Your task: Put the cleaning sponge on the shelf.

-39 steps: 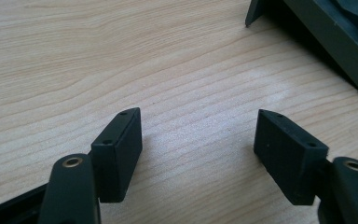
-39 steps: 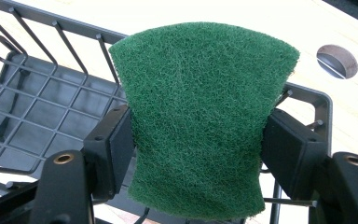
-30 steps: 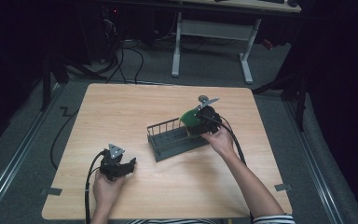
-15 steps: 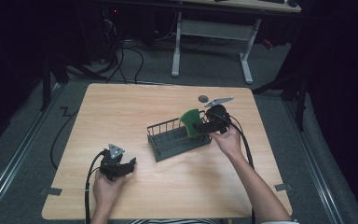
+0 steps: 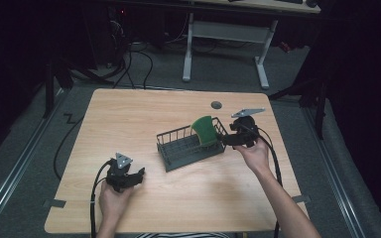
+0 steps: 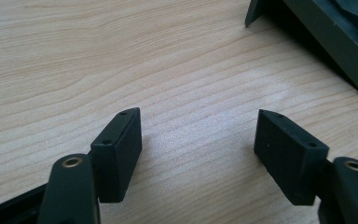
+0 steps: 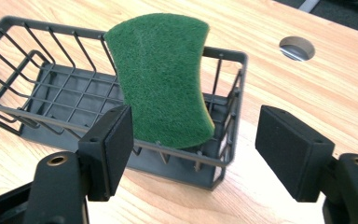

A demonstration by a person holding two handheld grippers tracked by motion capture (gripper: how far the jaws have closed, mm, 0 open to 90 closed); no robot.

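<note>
A green scouring sponge (image 5: 204, 130) (image 7: 161, 70) stands on edge at the right end of a dark wire basket (image 5: 178, 148) (image 7: 223, 53) in the middle of the wooden table (image 5: 144, 119). My right gripper (image 5: 223, 140) (image 7: 195, 114) hovers just right of the basket, open. Its jaws have just been closing a little, and the sponge lies beyond them, untouched. At the front left my left gripper (image 5: 138, 174) (image 6: 198, 116) rests low over bare wood, open with nothing between its pads. A corner of the basket (image 6: 326, 37) shows in the left gripper view.
A round cable hole (image 5: 216, 104) (image 7: 297, 48) sits in the table behind the basket. A white desk frame (image 5: 225, 34) stands on the floor beyond the far edge. Cables trail from both grippers toward the near edge.
My right gripper has drawn back to the right and slightly up, away from the sponge, which stays standing in the basket. The left gripper has kept still.
</note>
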